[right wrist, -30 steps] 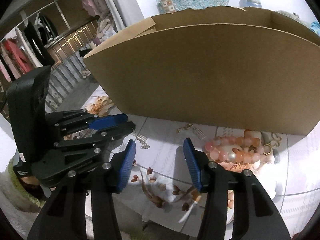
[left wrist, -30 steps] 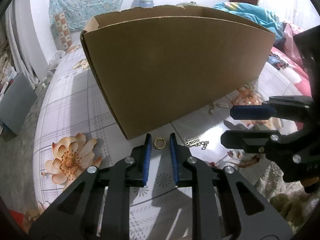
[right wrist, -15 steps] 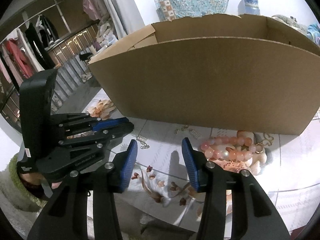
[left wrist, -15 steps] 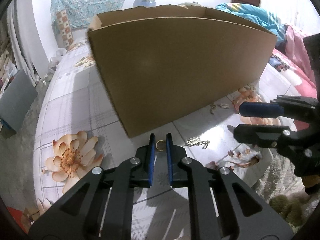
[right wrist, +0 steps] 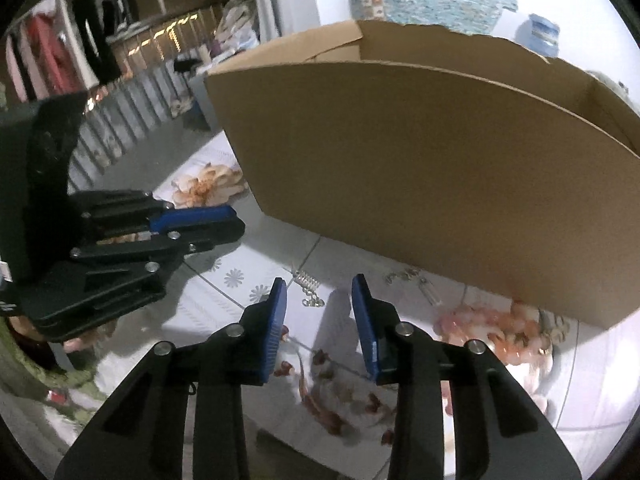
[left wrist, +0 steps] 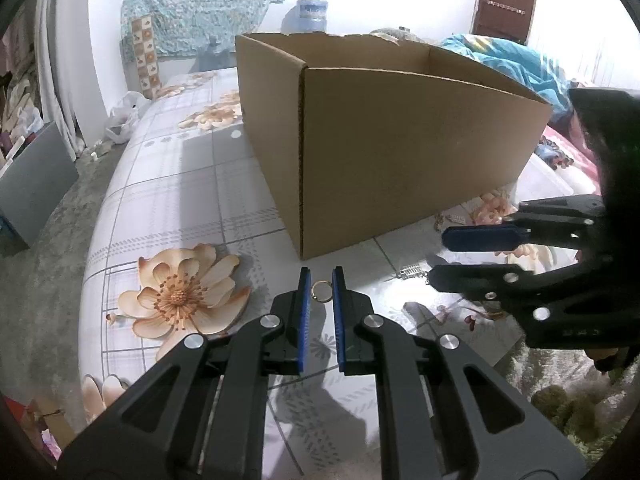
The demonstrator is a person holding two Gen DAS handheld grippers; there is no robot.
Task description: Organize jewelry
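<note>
My left gripper [left wrist: 321,289] is shut on a small gold ring [left wrist: 321,292], held between its blue pads just above the floral tablecloth [left wrist: 176,200]. An open cardboard box [left wrist: 400,140] stands just beyond it. My right gripper [right wrist: 319,294] is open and empty, above a silver chain piece [right wrist: 307,285]. A pink bead bracelet [right wrist: 486,322] and small gold pieces lie by the box's front wall [right wrist: 440,184]. The right gripper also shows in the left wrist view [left wrist: 476,256], and the left gripper in the right wrist view [right wrist: 224,222].
The silver chain piece also shows in the left wrist view [left wrist: 410,270]. The table's left edge drops to a grey floor with a grey panel [left wrist: 32,184]. A blue water jug [left wrist: 308,12] stands behind the box. Bedding [left wrist: 504,60] lies at the right.
My left gripper has closed on the gold ring and lifted, so the box now looks lower and farther. My right gripper has shifted left over the silver chain piece.
</note>
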